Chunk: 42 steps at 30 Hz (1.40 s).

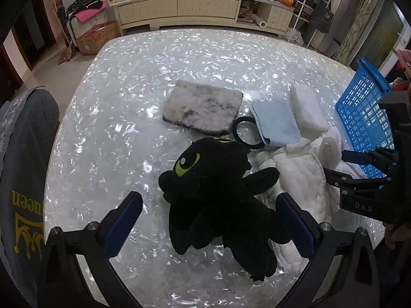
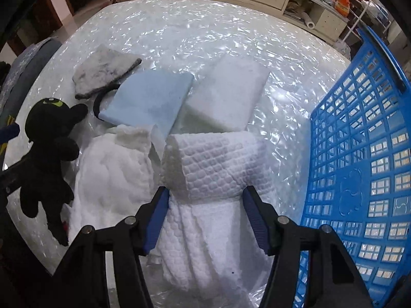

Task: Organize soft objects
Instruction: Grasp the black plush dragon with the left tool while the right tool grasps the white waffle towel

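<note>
**Soft goods on table, both tongs over their items**

I see the pearly table (image 1: 108, 118) bearing everything. The blue basket (image 2: 359, 154) stands at my right view's three o'clock. A white waffle towel (image 2: 213, 169) lies centre; my right gripper (image 2: 205, 218) straddles it, pads at its sides, grip not confirmable. At nine o'clock lies the black plush toy (image 1: 213, 192); my left gripper (image 1: 209, 220) hangs spread around it, untouching.
</note>
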Each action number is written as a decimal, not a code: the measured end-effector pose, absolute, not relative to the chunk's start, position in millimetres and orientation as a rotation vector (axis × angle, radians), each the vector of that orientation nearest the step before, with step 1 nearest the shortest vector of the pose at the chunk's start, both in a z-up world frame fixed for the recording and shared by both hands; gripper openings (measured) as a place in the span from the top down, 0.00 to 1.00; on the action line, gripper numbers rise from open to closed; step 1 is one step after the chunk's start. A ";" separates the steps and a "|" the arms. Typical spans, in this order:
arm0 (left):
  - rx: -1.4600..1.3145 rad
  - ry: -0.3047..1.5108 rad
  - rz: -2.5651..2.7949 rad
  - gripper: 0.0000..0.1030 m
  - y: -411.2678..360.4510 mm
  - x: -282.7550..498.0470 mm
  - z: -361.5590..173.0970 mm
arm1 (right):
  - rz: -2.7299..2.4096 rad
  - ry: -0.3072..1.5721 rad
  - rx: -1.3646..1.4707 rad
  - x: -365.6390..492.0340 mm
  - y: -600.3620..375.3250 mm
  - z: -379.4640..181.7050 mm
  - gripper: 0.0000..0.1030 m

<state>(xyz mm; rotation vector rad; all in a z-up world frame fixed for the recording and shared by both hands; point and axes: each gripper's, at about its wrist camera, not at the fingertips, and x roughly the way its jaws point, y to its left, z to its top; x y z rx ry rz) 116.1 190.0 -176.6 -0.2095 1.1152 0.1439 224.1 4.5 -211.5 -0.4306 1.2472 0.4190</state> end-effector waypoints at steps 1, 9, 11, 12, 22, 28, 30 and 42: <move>-0.213 1.120 0.142 0.00 190.4 117.6 -178.8 | 0.420 1.242 -0.439 221.9 5.9 -211.5 0.43; -0.281 1.172 0.132 0.00 194.4 127.0 -192.2 | 0.417 1.221 -0.453 216.2 9.3 -219.4 0.43; -0.294 1.190 0.138 0.00 196.2 130.3 -196.5 | 0.414 1.218 -0.458 212.2 11.4 -216.8 0.43; -0.292 1.206 0.148 0.00 196.3 132.5 -199.9 | 0.414 1.224 -0.456 211.8 11.8 -217.5 0.43; -0.350 1.251 0.166 0.03 198.4 135.4 -216.3 | 0.425 1.200 -0.456 201.7 5.2 -211.0 0.42; -0.287 1.231 0.125 0.23 185.4 138.1 -212.7 | 0.391 1.216 -0.475 199.4 3.5 -209.3 0.30; -0.274 1.225 0.115 0.34 183.3 137.7 -211.4 | 0.399 1.226 -0.452 203.3 -1.4 -211.0 0.29; -0.277 1.181 0.077 0.59 184.9 125.5 -193.4 | 0.455 1.219 -0.474 199.1 7.4 -204.6 0.72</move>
